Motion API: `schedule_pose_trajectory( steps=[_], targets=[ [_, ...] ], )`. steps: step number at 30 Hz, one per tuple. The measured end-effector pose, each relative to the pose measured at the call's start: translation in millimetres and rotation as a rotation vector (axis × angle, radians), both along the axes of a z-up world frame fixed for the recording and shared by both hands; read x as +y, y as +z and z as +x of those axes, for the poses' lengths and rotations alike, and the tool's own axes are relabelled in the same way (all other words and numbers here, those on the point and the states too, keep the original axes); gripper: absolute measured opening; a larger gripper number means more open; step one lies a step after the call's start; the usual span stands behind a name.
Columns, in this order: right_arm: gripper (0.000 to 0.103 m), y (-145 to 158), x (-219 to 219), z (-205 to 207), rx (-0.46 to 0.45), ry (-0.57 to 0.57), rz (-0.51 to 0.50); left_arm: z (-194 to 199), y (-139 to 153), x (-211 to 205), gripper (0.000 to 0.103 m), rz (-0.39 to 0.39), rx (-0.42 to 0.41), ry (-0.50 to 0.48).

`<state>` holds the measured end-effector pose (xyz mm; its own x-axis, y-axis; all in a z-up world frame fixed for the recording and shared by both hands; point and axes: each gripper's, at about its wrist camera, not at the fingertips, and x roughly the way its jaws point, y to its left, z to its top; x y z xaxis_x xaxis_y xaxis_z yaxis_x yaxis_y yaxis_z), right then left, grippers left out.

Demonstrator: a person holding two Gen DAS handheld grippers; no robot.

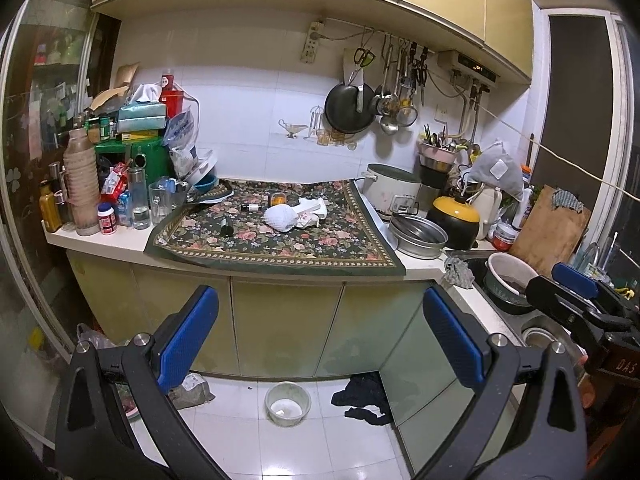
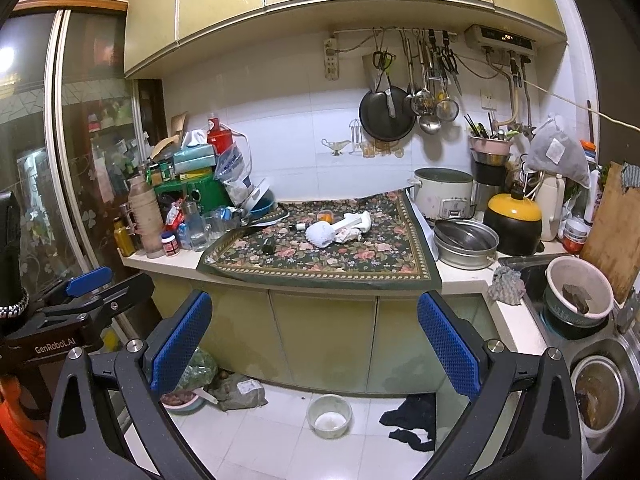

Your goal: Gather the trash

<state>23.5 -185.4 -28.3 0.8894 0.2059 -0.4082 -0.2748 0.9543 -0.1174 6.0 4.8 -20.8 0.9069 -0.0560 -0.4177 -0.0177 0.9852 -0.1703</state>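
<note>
Rice cooker [image 2: 443, 193] behind steel pot [image 2: 466, 243]; black pan [image 2: 386, 114] hangs on wall

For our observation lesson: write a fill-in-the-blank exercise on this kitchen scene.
1. The foam net lies on the ____ cloth.
2. The left gripper is ____.
3. The black pan hangs on the ____.
4. The white bowl stands on the ____.

Missing words: floral; open; wall; floor.
</note>
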Motion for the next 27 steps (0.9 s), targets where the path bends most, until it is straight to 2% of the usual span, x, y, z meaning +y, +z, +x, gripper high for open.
schedule_pose_trajectory(
  steps=[27],
  targets=[
    [0.102, -2.8, 2.4, 4.2, 0.012, -0.001, 0.001, 8.2, -1.8, -5.0, 0.103, 0.005, 0.004, -0.005]
  ],
)
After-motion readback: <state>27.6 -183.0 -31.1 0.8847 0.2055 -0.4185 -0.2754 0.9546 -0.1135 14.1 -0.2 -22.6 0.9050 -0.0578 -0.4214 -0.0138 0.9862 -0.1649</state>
